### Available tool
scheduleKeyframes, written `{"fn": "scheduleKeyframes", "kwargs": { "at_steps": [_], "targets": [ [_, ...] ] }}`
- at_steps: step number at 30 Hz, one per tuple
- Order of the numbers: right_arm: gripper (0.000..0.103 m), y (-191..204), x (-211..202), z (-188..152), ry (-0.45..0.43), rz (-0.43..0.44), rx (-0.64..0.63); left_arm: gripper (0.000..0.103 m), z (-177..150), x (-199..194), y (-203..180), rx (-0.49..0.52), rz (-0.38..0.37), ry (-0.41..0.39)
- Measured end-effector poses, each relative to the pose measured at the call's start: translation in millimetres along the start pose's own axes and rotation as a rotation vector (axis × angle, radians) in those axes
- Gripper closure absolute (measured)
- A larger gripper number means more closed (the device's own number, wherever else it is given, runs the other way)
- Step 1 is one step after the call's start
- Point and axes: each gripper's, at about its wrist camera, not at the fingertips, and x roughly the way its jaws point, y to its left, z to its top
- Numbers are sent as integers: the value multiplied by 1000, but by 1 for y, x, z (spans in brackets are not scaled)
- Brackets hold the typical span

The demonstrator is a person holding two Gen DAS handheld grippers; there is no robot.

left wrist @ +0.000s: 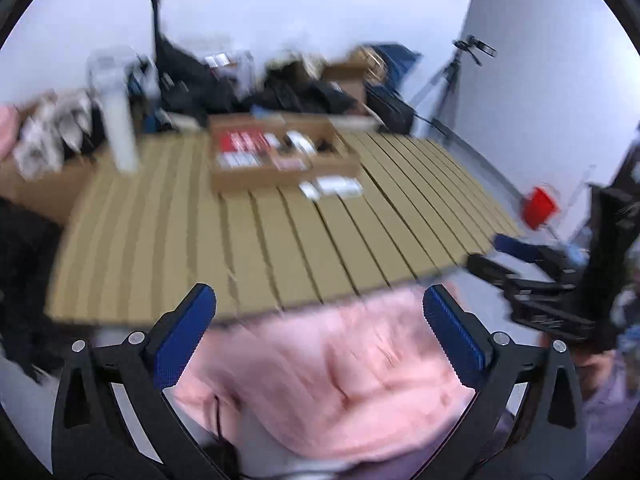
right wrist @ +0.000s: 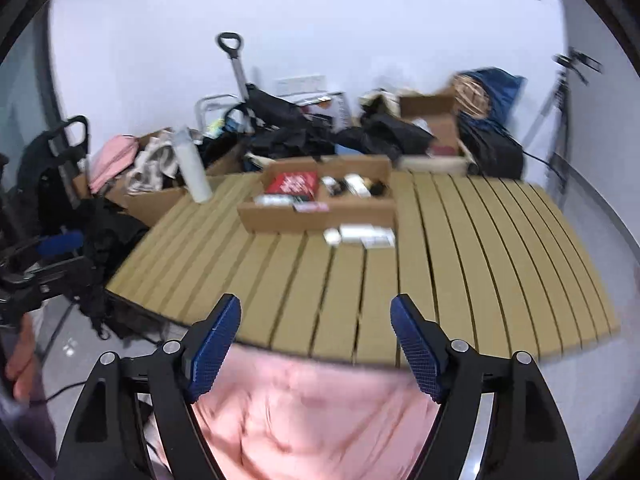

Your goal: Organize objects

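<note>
While both hang off the slatted table's [right wrist: 460, 248] near edge | left gripper [left wrist: 320, 312], right gripper [right wrist: 316, 320]: jaws wide, empty

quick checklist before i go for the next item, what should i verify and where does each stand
1. Left gripper open and empty: ok, the blue pads stand wide apart with nothing between them.
2. Right gripper open and empty: ok, same.
3. Cardboard box open on the slatted table with items in its compartments: ok.
4. Loose items left outside: not ok, small white packages lie on the table just in front of the box.
5. Path to them free: ok, only bare slats lie between the grippers and the packages.
6. What the packages are and how they lie: cannot tell, both views are blurred.
</note>
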Motion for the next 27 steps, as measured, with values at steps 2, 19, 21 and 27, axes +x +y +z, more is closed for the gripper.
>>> {"fn": "scheduleKeyframes", "kwargs": {
  "at_steps": [2, 19, 21, 27],
  "targets": [
    [22, 4, 12, -13, 58, -2, -26, 0, -5, 15, 9, -26, -20, 63],
    [22, -56, 154, 9, 121, -99, -229, 10, 70, 195, 31, 58, 20, 92],
    [22, -77, 190, 29, 130, -81, -246, 12, 83, 224, 32, 81, 22, 81],
    [22, -98, 294, 71, 176, 84, -279, 19, 109, 302, 32, 106, 52, 118]
  ]
}}
